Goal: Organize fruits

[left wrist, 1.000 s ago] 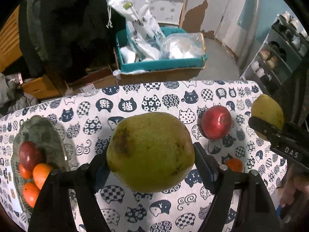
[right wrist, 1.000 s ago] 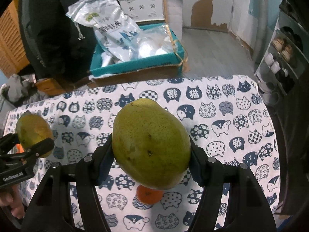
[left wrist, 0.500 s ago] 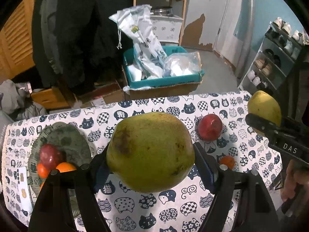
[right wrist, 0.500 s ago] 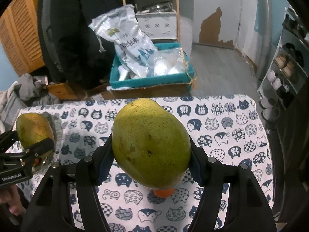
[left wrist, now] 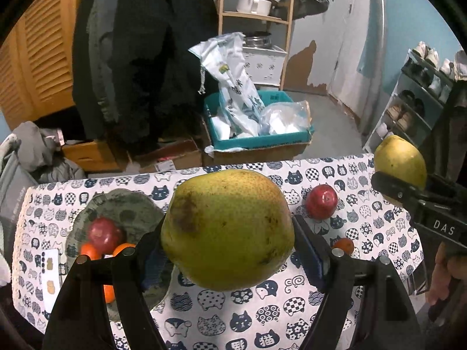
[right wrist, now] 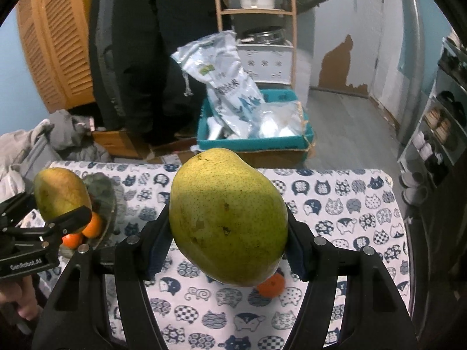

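My left gripper (left wrist: 227, 233) is shut on a round green pear (left wrist: 227, 227) with a brown bruise, held high above the table. My right gripper (right wrist: 229, 227) is shut on a longer green pear (right wrist: 227, 215), also raised. Each gripper shows in the other's view: the right one (left wrist: 408, 180) at the far right, the left one (right wrist: 58, 201) at the far left. A grey-green plate (left wrist: 128, 207) at the table's left holds a red apple (left wrist: 103, 233) and oranges (left wrist: 89, 250). A red apple (left wrist: 322, 201) and a small orange (left wrist: 344, 245) lie loose on the cat-print cloth (left wrist: 262, 306).
Beyond the table's far edge stands a teal-lined cardboard box (left wrist: 256, 143) with plastic bags. A dark coat hangs behind, a shoe rack (left wrist: 420, 108) is at the right, clothes are piled at the left. A paper card (left wrist: 51, 274) lies by the plate.
Both grippers have risen and pulled back from the table with their pears still held. More of the room and the whole plate have come into view.
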`<action>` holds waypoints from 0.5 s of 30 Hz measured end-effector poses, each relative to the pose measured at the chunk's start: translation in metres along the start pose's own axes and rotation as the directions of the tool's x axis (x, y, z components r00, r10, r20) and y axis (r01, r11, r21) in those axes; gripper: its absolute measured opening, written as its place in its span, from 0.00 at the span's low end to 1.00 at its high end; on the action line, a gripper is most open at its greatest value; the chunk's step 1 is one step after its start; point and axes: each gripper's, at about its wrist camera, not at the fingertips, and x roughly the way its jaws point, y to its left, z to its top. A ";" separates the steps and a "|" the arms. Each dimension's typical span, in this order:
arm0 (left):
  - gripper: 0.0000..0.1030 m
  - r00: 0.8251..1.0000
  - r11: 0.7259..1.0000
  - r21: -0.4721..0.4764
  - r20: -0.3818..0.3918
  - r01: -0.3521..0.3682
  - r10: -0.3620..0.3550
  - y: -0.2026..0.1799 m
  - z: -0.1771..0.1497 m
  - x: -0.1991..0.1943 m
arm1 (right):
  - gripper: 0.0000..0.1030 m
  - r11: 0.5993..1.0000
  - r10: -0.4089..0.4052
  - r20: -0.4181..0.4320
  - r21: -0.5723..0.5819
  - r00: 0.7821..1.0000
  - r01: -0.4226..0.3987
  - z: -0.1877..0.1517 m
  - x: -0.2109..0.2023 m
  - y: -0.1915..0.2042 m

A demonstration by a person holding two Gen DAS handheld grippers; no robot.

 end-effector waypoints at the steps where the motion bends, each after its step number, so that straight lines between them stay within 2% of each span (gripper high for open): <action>1: 0.77 1.000 1.000 -0.005 0.005 -0.003 0.003 0.003 0.000 -0.003 | 0.66 1.000 0.007 0.003 -0.008 1.000 -0.007 0.001 0.000 0.005; 15: 0.77 0.997 0.993 -0.096 0.020 -0.072 0.075 0.063 -0.012 -0.023 | 0.66 0.991 0.090 0.006 -0.100 0.996 -0.089 0.018 0.009 0.074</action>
